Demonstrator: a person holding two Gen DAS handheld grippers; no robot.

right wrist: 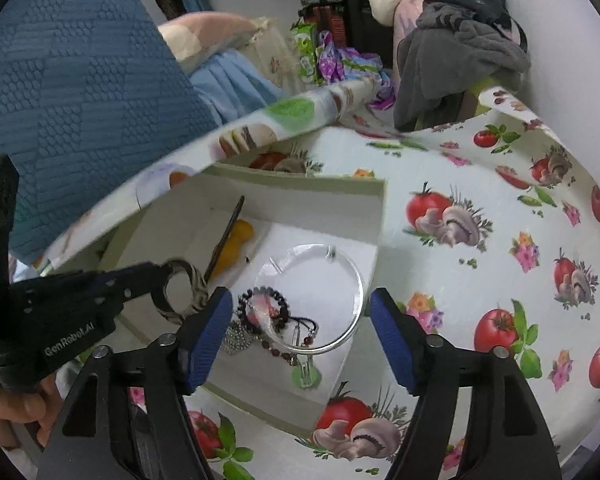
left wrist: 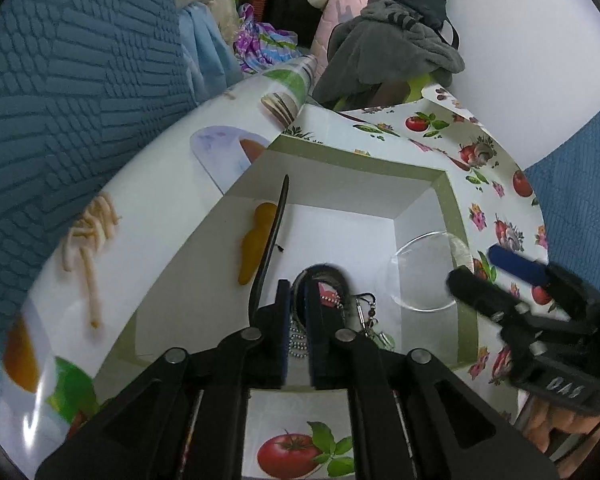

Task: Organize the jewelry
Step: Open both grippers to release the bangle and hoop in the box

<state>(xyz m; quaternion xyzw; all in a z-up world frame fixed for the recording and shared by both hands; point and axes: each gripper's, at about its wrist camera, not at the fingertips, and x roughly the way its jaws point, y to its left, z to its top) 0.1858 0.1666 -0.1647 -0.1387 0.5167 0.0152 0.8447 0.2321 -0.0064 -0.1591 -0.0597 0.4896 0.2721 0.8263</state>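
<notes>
2 grippers over box (right wrist: 380, 216); striped bangle (right wrist: 194, 280) in left jaws.

Black tool (right wrist: 300, 340) arms, ribbed blue pads (right wrist: 208, 332)

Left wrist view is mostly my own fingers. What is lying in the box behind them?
Observer: A dark beaded bracelet lies on the floor of the box, next to a silver ball chain.
Operator: I only see a dark arc of the bangle I'm holding. What does it look like?
Observer: The bangle in the left gripper is striped black and white, and it hangs above the near corner of the box.
Operator: Is the right gripper carrying anything?
Observer: No. The right gripper has its fingers wide apart above the box, with nothing between them.
</notes>
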